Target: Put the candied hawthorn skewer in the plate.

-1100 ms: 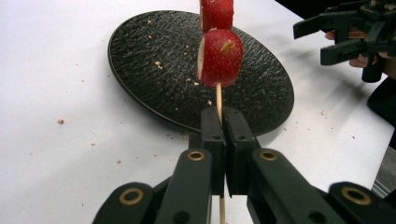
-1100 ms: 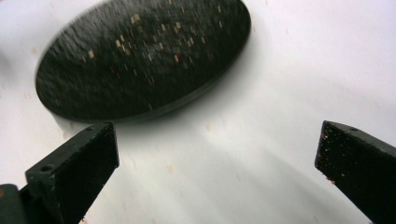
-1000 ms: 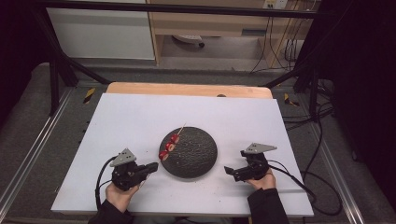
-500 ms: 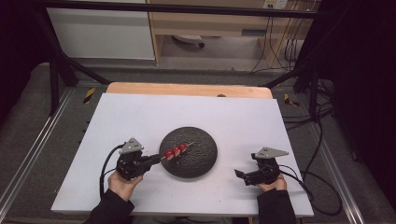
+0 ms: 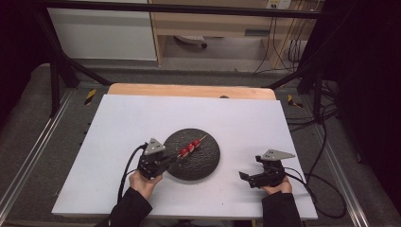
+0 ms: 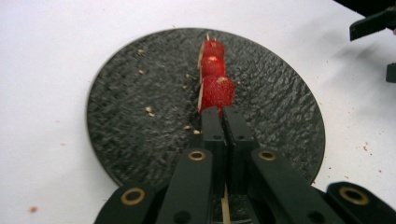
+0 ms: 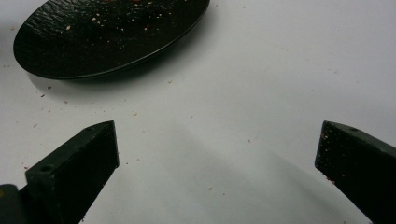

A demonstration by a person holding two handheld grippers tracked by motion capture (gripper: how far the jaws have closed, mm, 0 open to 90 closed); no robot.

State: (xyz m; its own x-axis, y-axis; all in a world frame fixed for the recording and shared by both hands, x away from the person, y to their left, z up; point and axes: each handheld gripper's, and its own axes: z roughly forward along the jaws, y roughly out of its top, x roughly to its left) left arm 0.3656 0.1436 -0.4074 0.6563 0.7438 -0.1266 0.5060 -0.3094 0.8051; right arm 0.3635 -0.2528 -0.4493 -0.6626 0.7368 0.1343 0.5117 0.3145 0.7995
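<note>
Skewer (image 6: pixel 212 74) of three red fruit pieces, on a thin wooden stick, is lying over the dark round plate (image 5: pixel 201 163) near the middle of the white tabletop (image 5: pixel 142 118). Left gripper (image 6: pixel 223 122) is holding the stick's near end, its jaws pressed together on the wood just behind the first fruit piece, so the skewer is running straight forward from the jaws as a continuation of their line. In the high view the long axis is slanting from the left gripper (image 5: pixel 163 163) at the plate's left edge up and to the right toward the plate's centre, the bare tip pointing away from the person. Whether the fruit is resting on the plate or hanging just above it cannot be told. Right gripper (image 7: pixel 219 154) is sitting low over bare tabletop, jaws wide apart and gripping nothing, the plate's edge (image 7: pixel 140 51) lying ahead and to its left. Seen from above, the right gripper (image 5: pixel 255 177) is waiting well apart from the skewer; the left hand is the nearer one. Crumbs (image 6: pixel 148 110) are dotting the plate.
</note>
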